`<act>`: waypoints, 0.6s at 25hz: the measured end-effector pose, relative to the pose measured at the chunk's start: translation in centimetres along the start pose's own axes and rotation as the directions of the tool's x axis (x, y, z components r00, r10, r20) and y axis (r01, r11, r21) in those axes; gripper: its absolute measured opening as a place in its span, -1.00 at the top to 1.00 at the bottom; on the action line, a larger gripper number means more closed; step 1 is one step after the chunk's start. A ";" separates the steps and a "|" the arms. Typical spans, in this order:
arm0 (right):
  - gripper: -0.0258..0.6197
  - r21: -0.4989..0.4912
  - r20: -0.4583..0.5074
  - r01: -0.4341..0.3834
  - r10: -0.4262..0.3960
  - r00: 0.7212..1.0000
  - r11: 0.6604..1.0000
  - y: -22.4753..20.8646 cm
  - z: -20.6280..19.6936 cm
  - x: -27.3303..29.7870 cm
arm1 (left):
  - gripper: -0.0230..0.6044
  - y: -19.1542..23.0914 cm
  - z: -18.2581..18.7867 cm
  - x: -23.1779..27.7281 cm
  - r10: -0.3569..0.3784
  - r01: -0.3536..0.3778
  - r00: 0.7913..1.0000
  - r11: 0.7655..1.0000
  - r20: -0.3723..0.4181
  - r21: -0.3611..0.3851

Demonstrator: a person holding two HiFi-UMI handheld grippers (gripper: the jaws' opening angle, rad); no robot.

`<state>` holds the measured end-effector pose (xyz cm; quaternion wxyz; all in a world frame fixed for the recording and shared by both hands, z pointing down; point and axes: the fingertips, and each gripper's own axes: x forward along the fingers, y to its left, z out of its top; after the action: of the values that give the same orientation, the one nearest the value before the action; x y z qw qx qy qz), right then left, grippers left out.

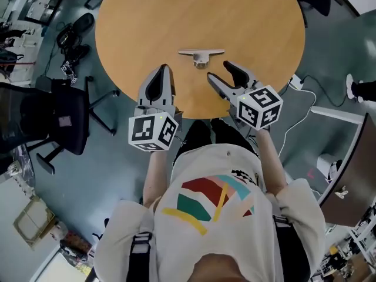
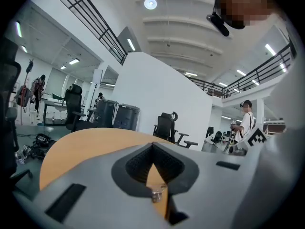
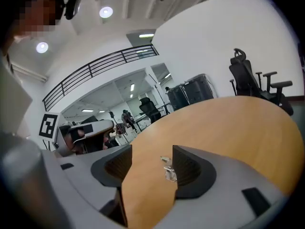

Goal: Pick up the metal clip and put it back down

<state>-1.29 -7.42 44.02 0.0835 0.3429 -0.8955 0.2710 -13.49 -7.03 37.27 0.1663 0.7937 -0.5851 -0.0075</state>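
**Metal clip lies on the table ahead of open right jaws**

Head view: the metal clip (image 1: 201, 56) lies on the round wooden table (image 1: 176, 16), near its closer edge. The right gripper (image 1: 218, 70) sits just short of the clip, jaws spread and not touching it. The left gripper (image 1: 163, 70) is off to the clip's left, apart from it, with its tips together.

Left gripper view: the left gripper (image 2: 152, 146) has its jaws meeting at the tips with nothing clamped between them. The table (image 2: 81, 144) shows through the narrow gap below.

Right gripper view: the right gripper (image 3: 151, 151) has its jaws wide apart over the table (image 3: 238, 123). The clip (image 3: 168, 169) shows between them, close to the right-hand jaw, resting on the wood.
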 end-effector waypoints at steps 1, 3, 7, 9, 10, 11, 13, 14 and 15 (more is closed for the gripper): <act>0.15 0.010 -0.014 0.007 -0.007 1.000 1.000 -1.1 -0.1 0.7 | 0.79 0.3 -0.3 0.9 0.008 -0.008 1.000 1.000 -0.005 0.004; 0.15 -0.054 -0.052 0.034 -0.037 0.998 0.998 -2.6 -0.5 2.1 | 0.79 1.0 -0.8 2.6 0.021 -0.021 1.000 1.000 -0.019 0.019; 0.15 -0.285 -0.158 0.025 -0.073 0.985 0.958 -3.7 -3.0 5.4 | 0.79 3.1 -2.5 5.2 0.041 -0.040 0.997 0.999 -0.060 0.006; 0.15 -0.350 -0.192 -0.020 -0.051 0.980 0.936 -3.7 -4.4 7.1 | 0.79 4.2 -3.6 6.4 0.023 -0.028 0.996 0.998 -0.090 -0.059; 0.15 -0.385 -0.204 -0.041 -0.042 0.978 0.922 -3.7 -4.9 8.0 | 0.79 4.6 -4.0 7.1 0.006 -0.016 0.995 0.995 -0.103 -0.100; 0.15 -0.427 -0.220 -0.057 -0.042 0.975 0.902 -3.9 -5.5 8.8 | 0.79 5.0 -4.3 7.7 -0.008 -0.006 0.994 0.992 -0.112 -0.128; 0.15 -0.512 -0.263 -0.077 -0.071 0.962 0.856 -4.7 -6.7 10.0 | 0.79 5.7 -5.0 8.5 -0.019 0.002 0.990 0.992 -0.138 -0.124; 0.15 -0.540 -0.283 -0.084 -0.087 0.955 0.837 -5.2 -7.1 10.5 | 0.79 6.0 -5.3 8.9 -0.020 0.002 0.988 0.994 -0.153 -0.113; 0.15 -0.558 -0.298 -0.089 -0.099 0.950 0.825 -5.7 -7.3 11.1 | 0.79 6.5 -5.6 9.3 -0.021 0.002 0.986 0.994 -0.167 -0.109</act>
<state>-6.19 -13.28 56.31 0.3230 0.2576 -0.9096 0.0448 -15.44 -16.00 45.99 0.2575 0.7847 -0.5632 0.0266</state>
